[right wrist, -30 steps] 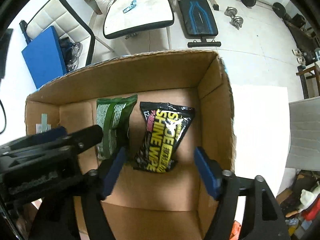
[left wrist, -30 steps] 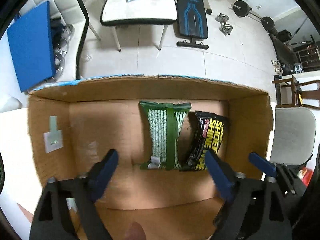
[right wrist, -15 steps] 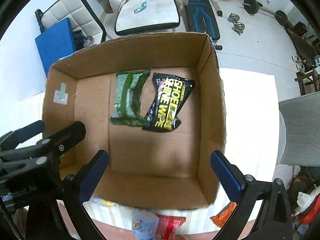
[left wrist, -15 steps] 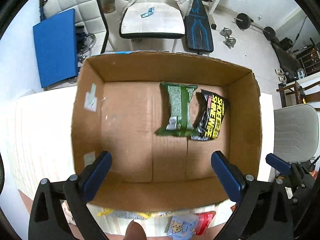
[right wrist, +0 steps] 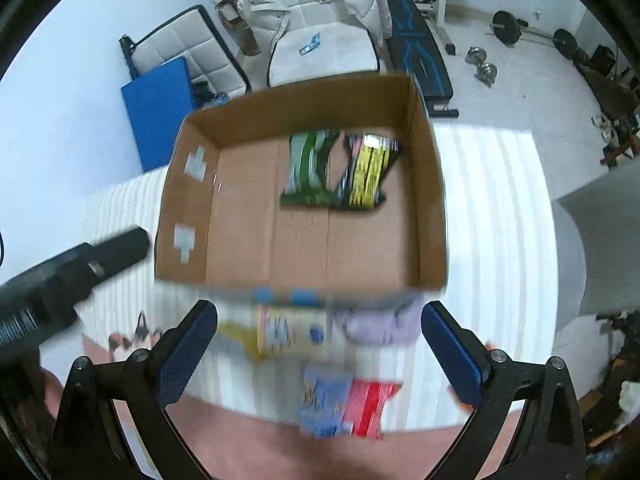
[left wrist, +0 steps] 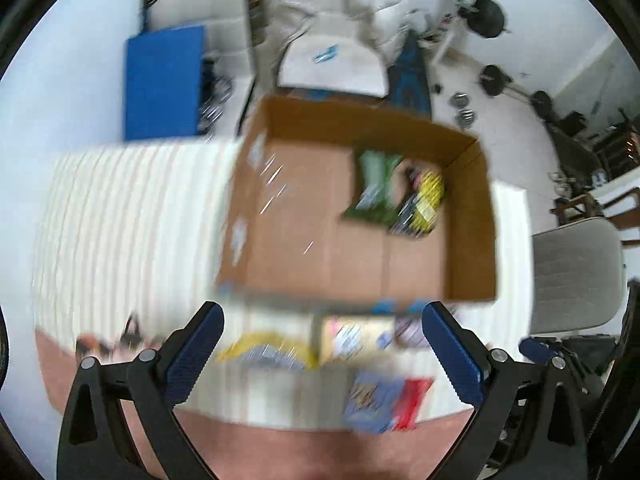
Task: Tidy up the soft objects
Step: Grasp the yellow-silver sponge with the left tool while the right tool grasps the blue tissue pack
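Observation:
A cardboard box point(left wrist: 472, 240) point(right wrist: 428, 200) stands on a white striped cloth. A green packet point(left wrist: 374, 188) point(right wrist: 310, 168) and a black-and-yellow packet point(left wrist: 424, 200) point(right wrist: 366, 172) lie side by side inside it. Several soft packets lie in front of the box: a yellow one point(left wrist: 268, 350), a pale boxed one point(right wrist: 292, 334), a lilac one point(right wrist: 380, 322), a blue one point(left wrist: 370, 400) point(right wrist: 324, 404) and a red one point(right wrist: 370, 406). My left gripper point(left wrist: 324, 354) and right gripper point(right wrist: 320, 356) are open and empty, above these packets. Both views are blurred.
A small dark-and-orange object point(right wrist: 128, 338) lies at the cloth's front left. A grey chair point(left wrist: 576, 276) stands to the right. A white chair with a jacket point(right wrist: 320, 20), a blue pad point(right wrist: 158, 112) and gym weights point(right wrist: 484, 66) are behind the box.
Both grippers have pulled back and up out of the box. The loose packets in front of the box have come into view. Both packets in the box have stayed put.

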A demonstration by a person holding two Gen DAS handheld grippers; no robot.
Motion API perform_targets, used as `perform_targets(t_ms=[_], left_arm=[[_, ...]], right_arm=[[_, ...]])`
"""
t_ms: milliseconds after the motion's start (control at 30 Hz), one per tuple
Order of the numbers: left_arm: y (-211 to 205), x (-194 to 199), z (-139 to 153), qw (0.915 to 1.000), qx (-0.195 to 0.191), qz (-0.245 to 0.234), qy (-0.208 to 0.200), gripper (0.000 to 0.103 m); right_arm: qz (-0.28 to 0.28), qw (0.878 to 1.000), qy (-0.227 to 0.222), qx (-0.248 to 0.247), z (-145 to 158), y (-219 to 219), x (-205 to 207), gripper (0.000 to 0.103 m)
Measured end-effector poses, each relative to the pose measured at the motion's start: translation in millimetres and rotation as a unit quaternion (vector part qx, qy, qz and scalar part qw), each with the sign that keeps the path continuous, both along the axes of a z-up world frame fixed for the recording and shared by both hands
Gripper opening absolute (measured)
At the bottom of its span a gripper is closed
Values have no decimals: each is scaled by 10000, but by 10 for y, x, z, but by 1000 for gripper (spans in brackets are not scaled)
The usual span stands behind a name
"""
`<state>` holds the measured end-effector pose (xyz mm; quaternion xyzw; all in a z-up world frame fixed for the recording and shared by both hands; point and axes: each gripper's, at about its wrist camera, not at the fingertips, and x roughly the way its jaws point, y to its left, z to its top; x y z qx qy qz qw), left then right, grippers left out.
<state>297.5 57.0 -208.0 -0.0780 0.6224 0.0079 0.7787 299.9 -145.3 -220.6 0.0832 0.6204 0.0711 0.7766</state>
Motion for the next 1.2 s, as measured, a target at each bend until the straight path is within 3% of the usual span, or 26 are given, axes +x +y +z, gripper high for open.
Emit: perform_targets(t_ms=[100,200,233,267,467,533,600,733,900,967,1133,1200], left_arm=[[232,-327,-446,9967,-426,401,563,102],[467,-536,-1133,9781,-1098,1006,1455,98],[502,-557,-1249,9747,-1159,1120,1552,92],[524,-570,-1392,9706,-1191,1251,1675,88],[567,-447,-1969,9511,-1435,1888,1979,88],[524,-349,-2112,9511,-1305,1948,2009,88],[483,-278,-2207,9550,-1019,1900,2035,88],[411,-284,-2253,9682,-63,1425,2057,88],[519,-512,-2184,9692,519,1040,2170,88],[594,-607,-2138,9683,481,1047,2214,88],[827,-718,-1993,9649,-474,1632,2003,88],[863,-682,-2047,9616,-592,1763,2016,88]], right_arm=[[-59,9982,595,107,-497,29,-411,103],[-208,9914,1236,368,-1085,89,-708,103],[-291,9899,1330,402,-1249,110,-783,101],[-336,9895,1354,384,-1338,135,-819,100],[-451,9915,1208,181,-1628,248,-859,82],[-417,9918,1202,108,-1671,286,-849,82],[-382,9921,1195,32,-1691,303,-840,82],[-234,9914,1280,-103,-1775,308,-847,82],[-105,9893,1454,-106,-1839,304,-894,82],[-116,9889,1477,-43,-1854,296,-885,82],[-145,9882,1521,68,-1904,391,-786,82],[-91,9877,1557,59,-1955,460,-761,82]])
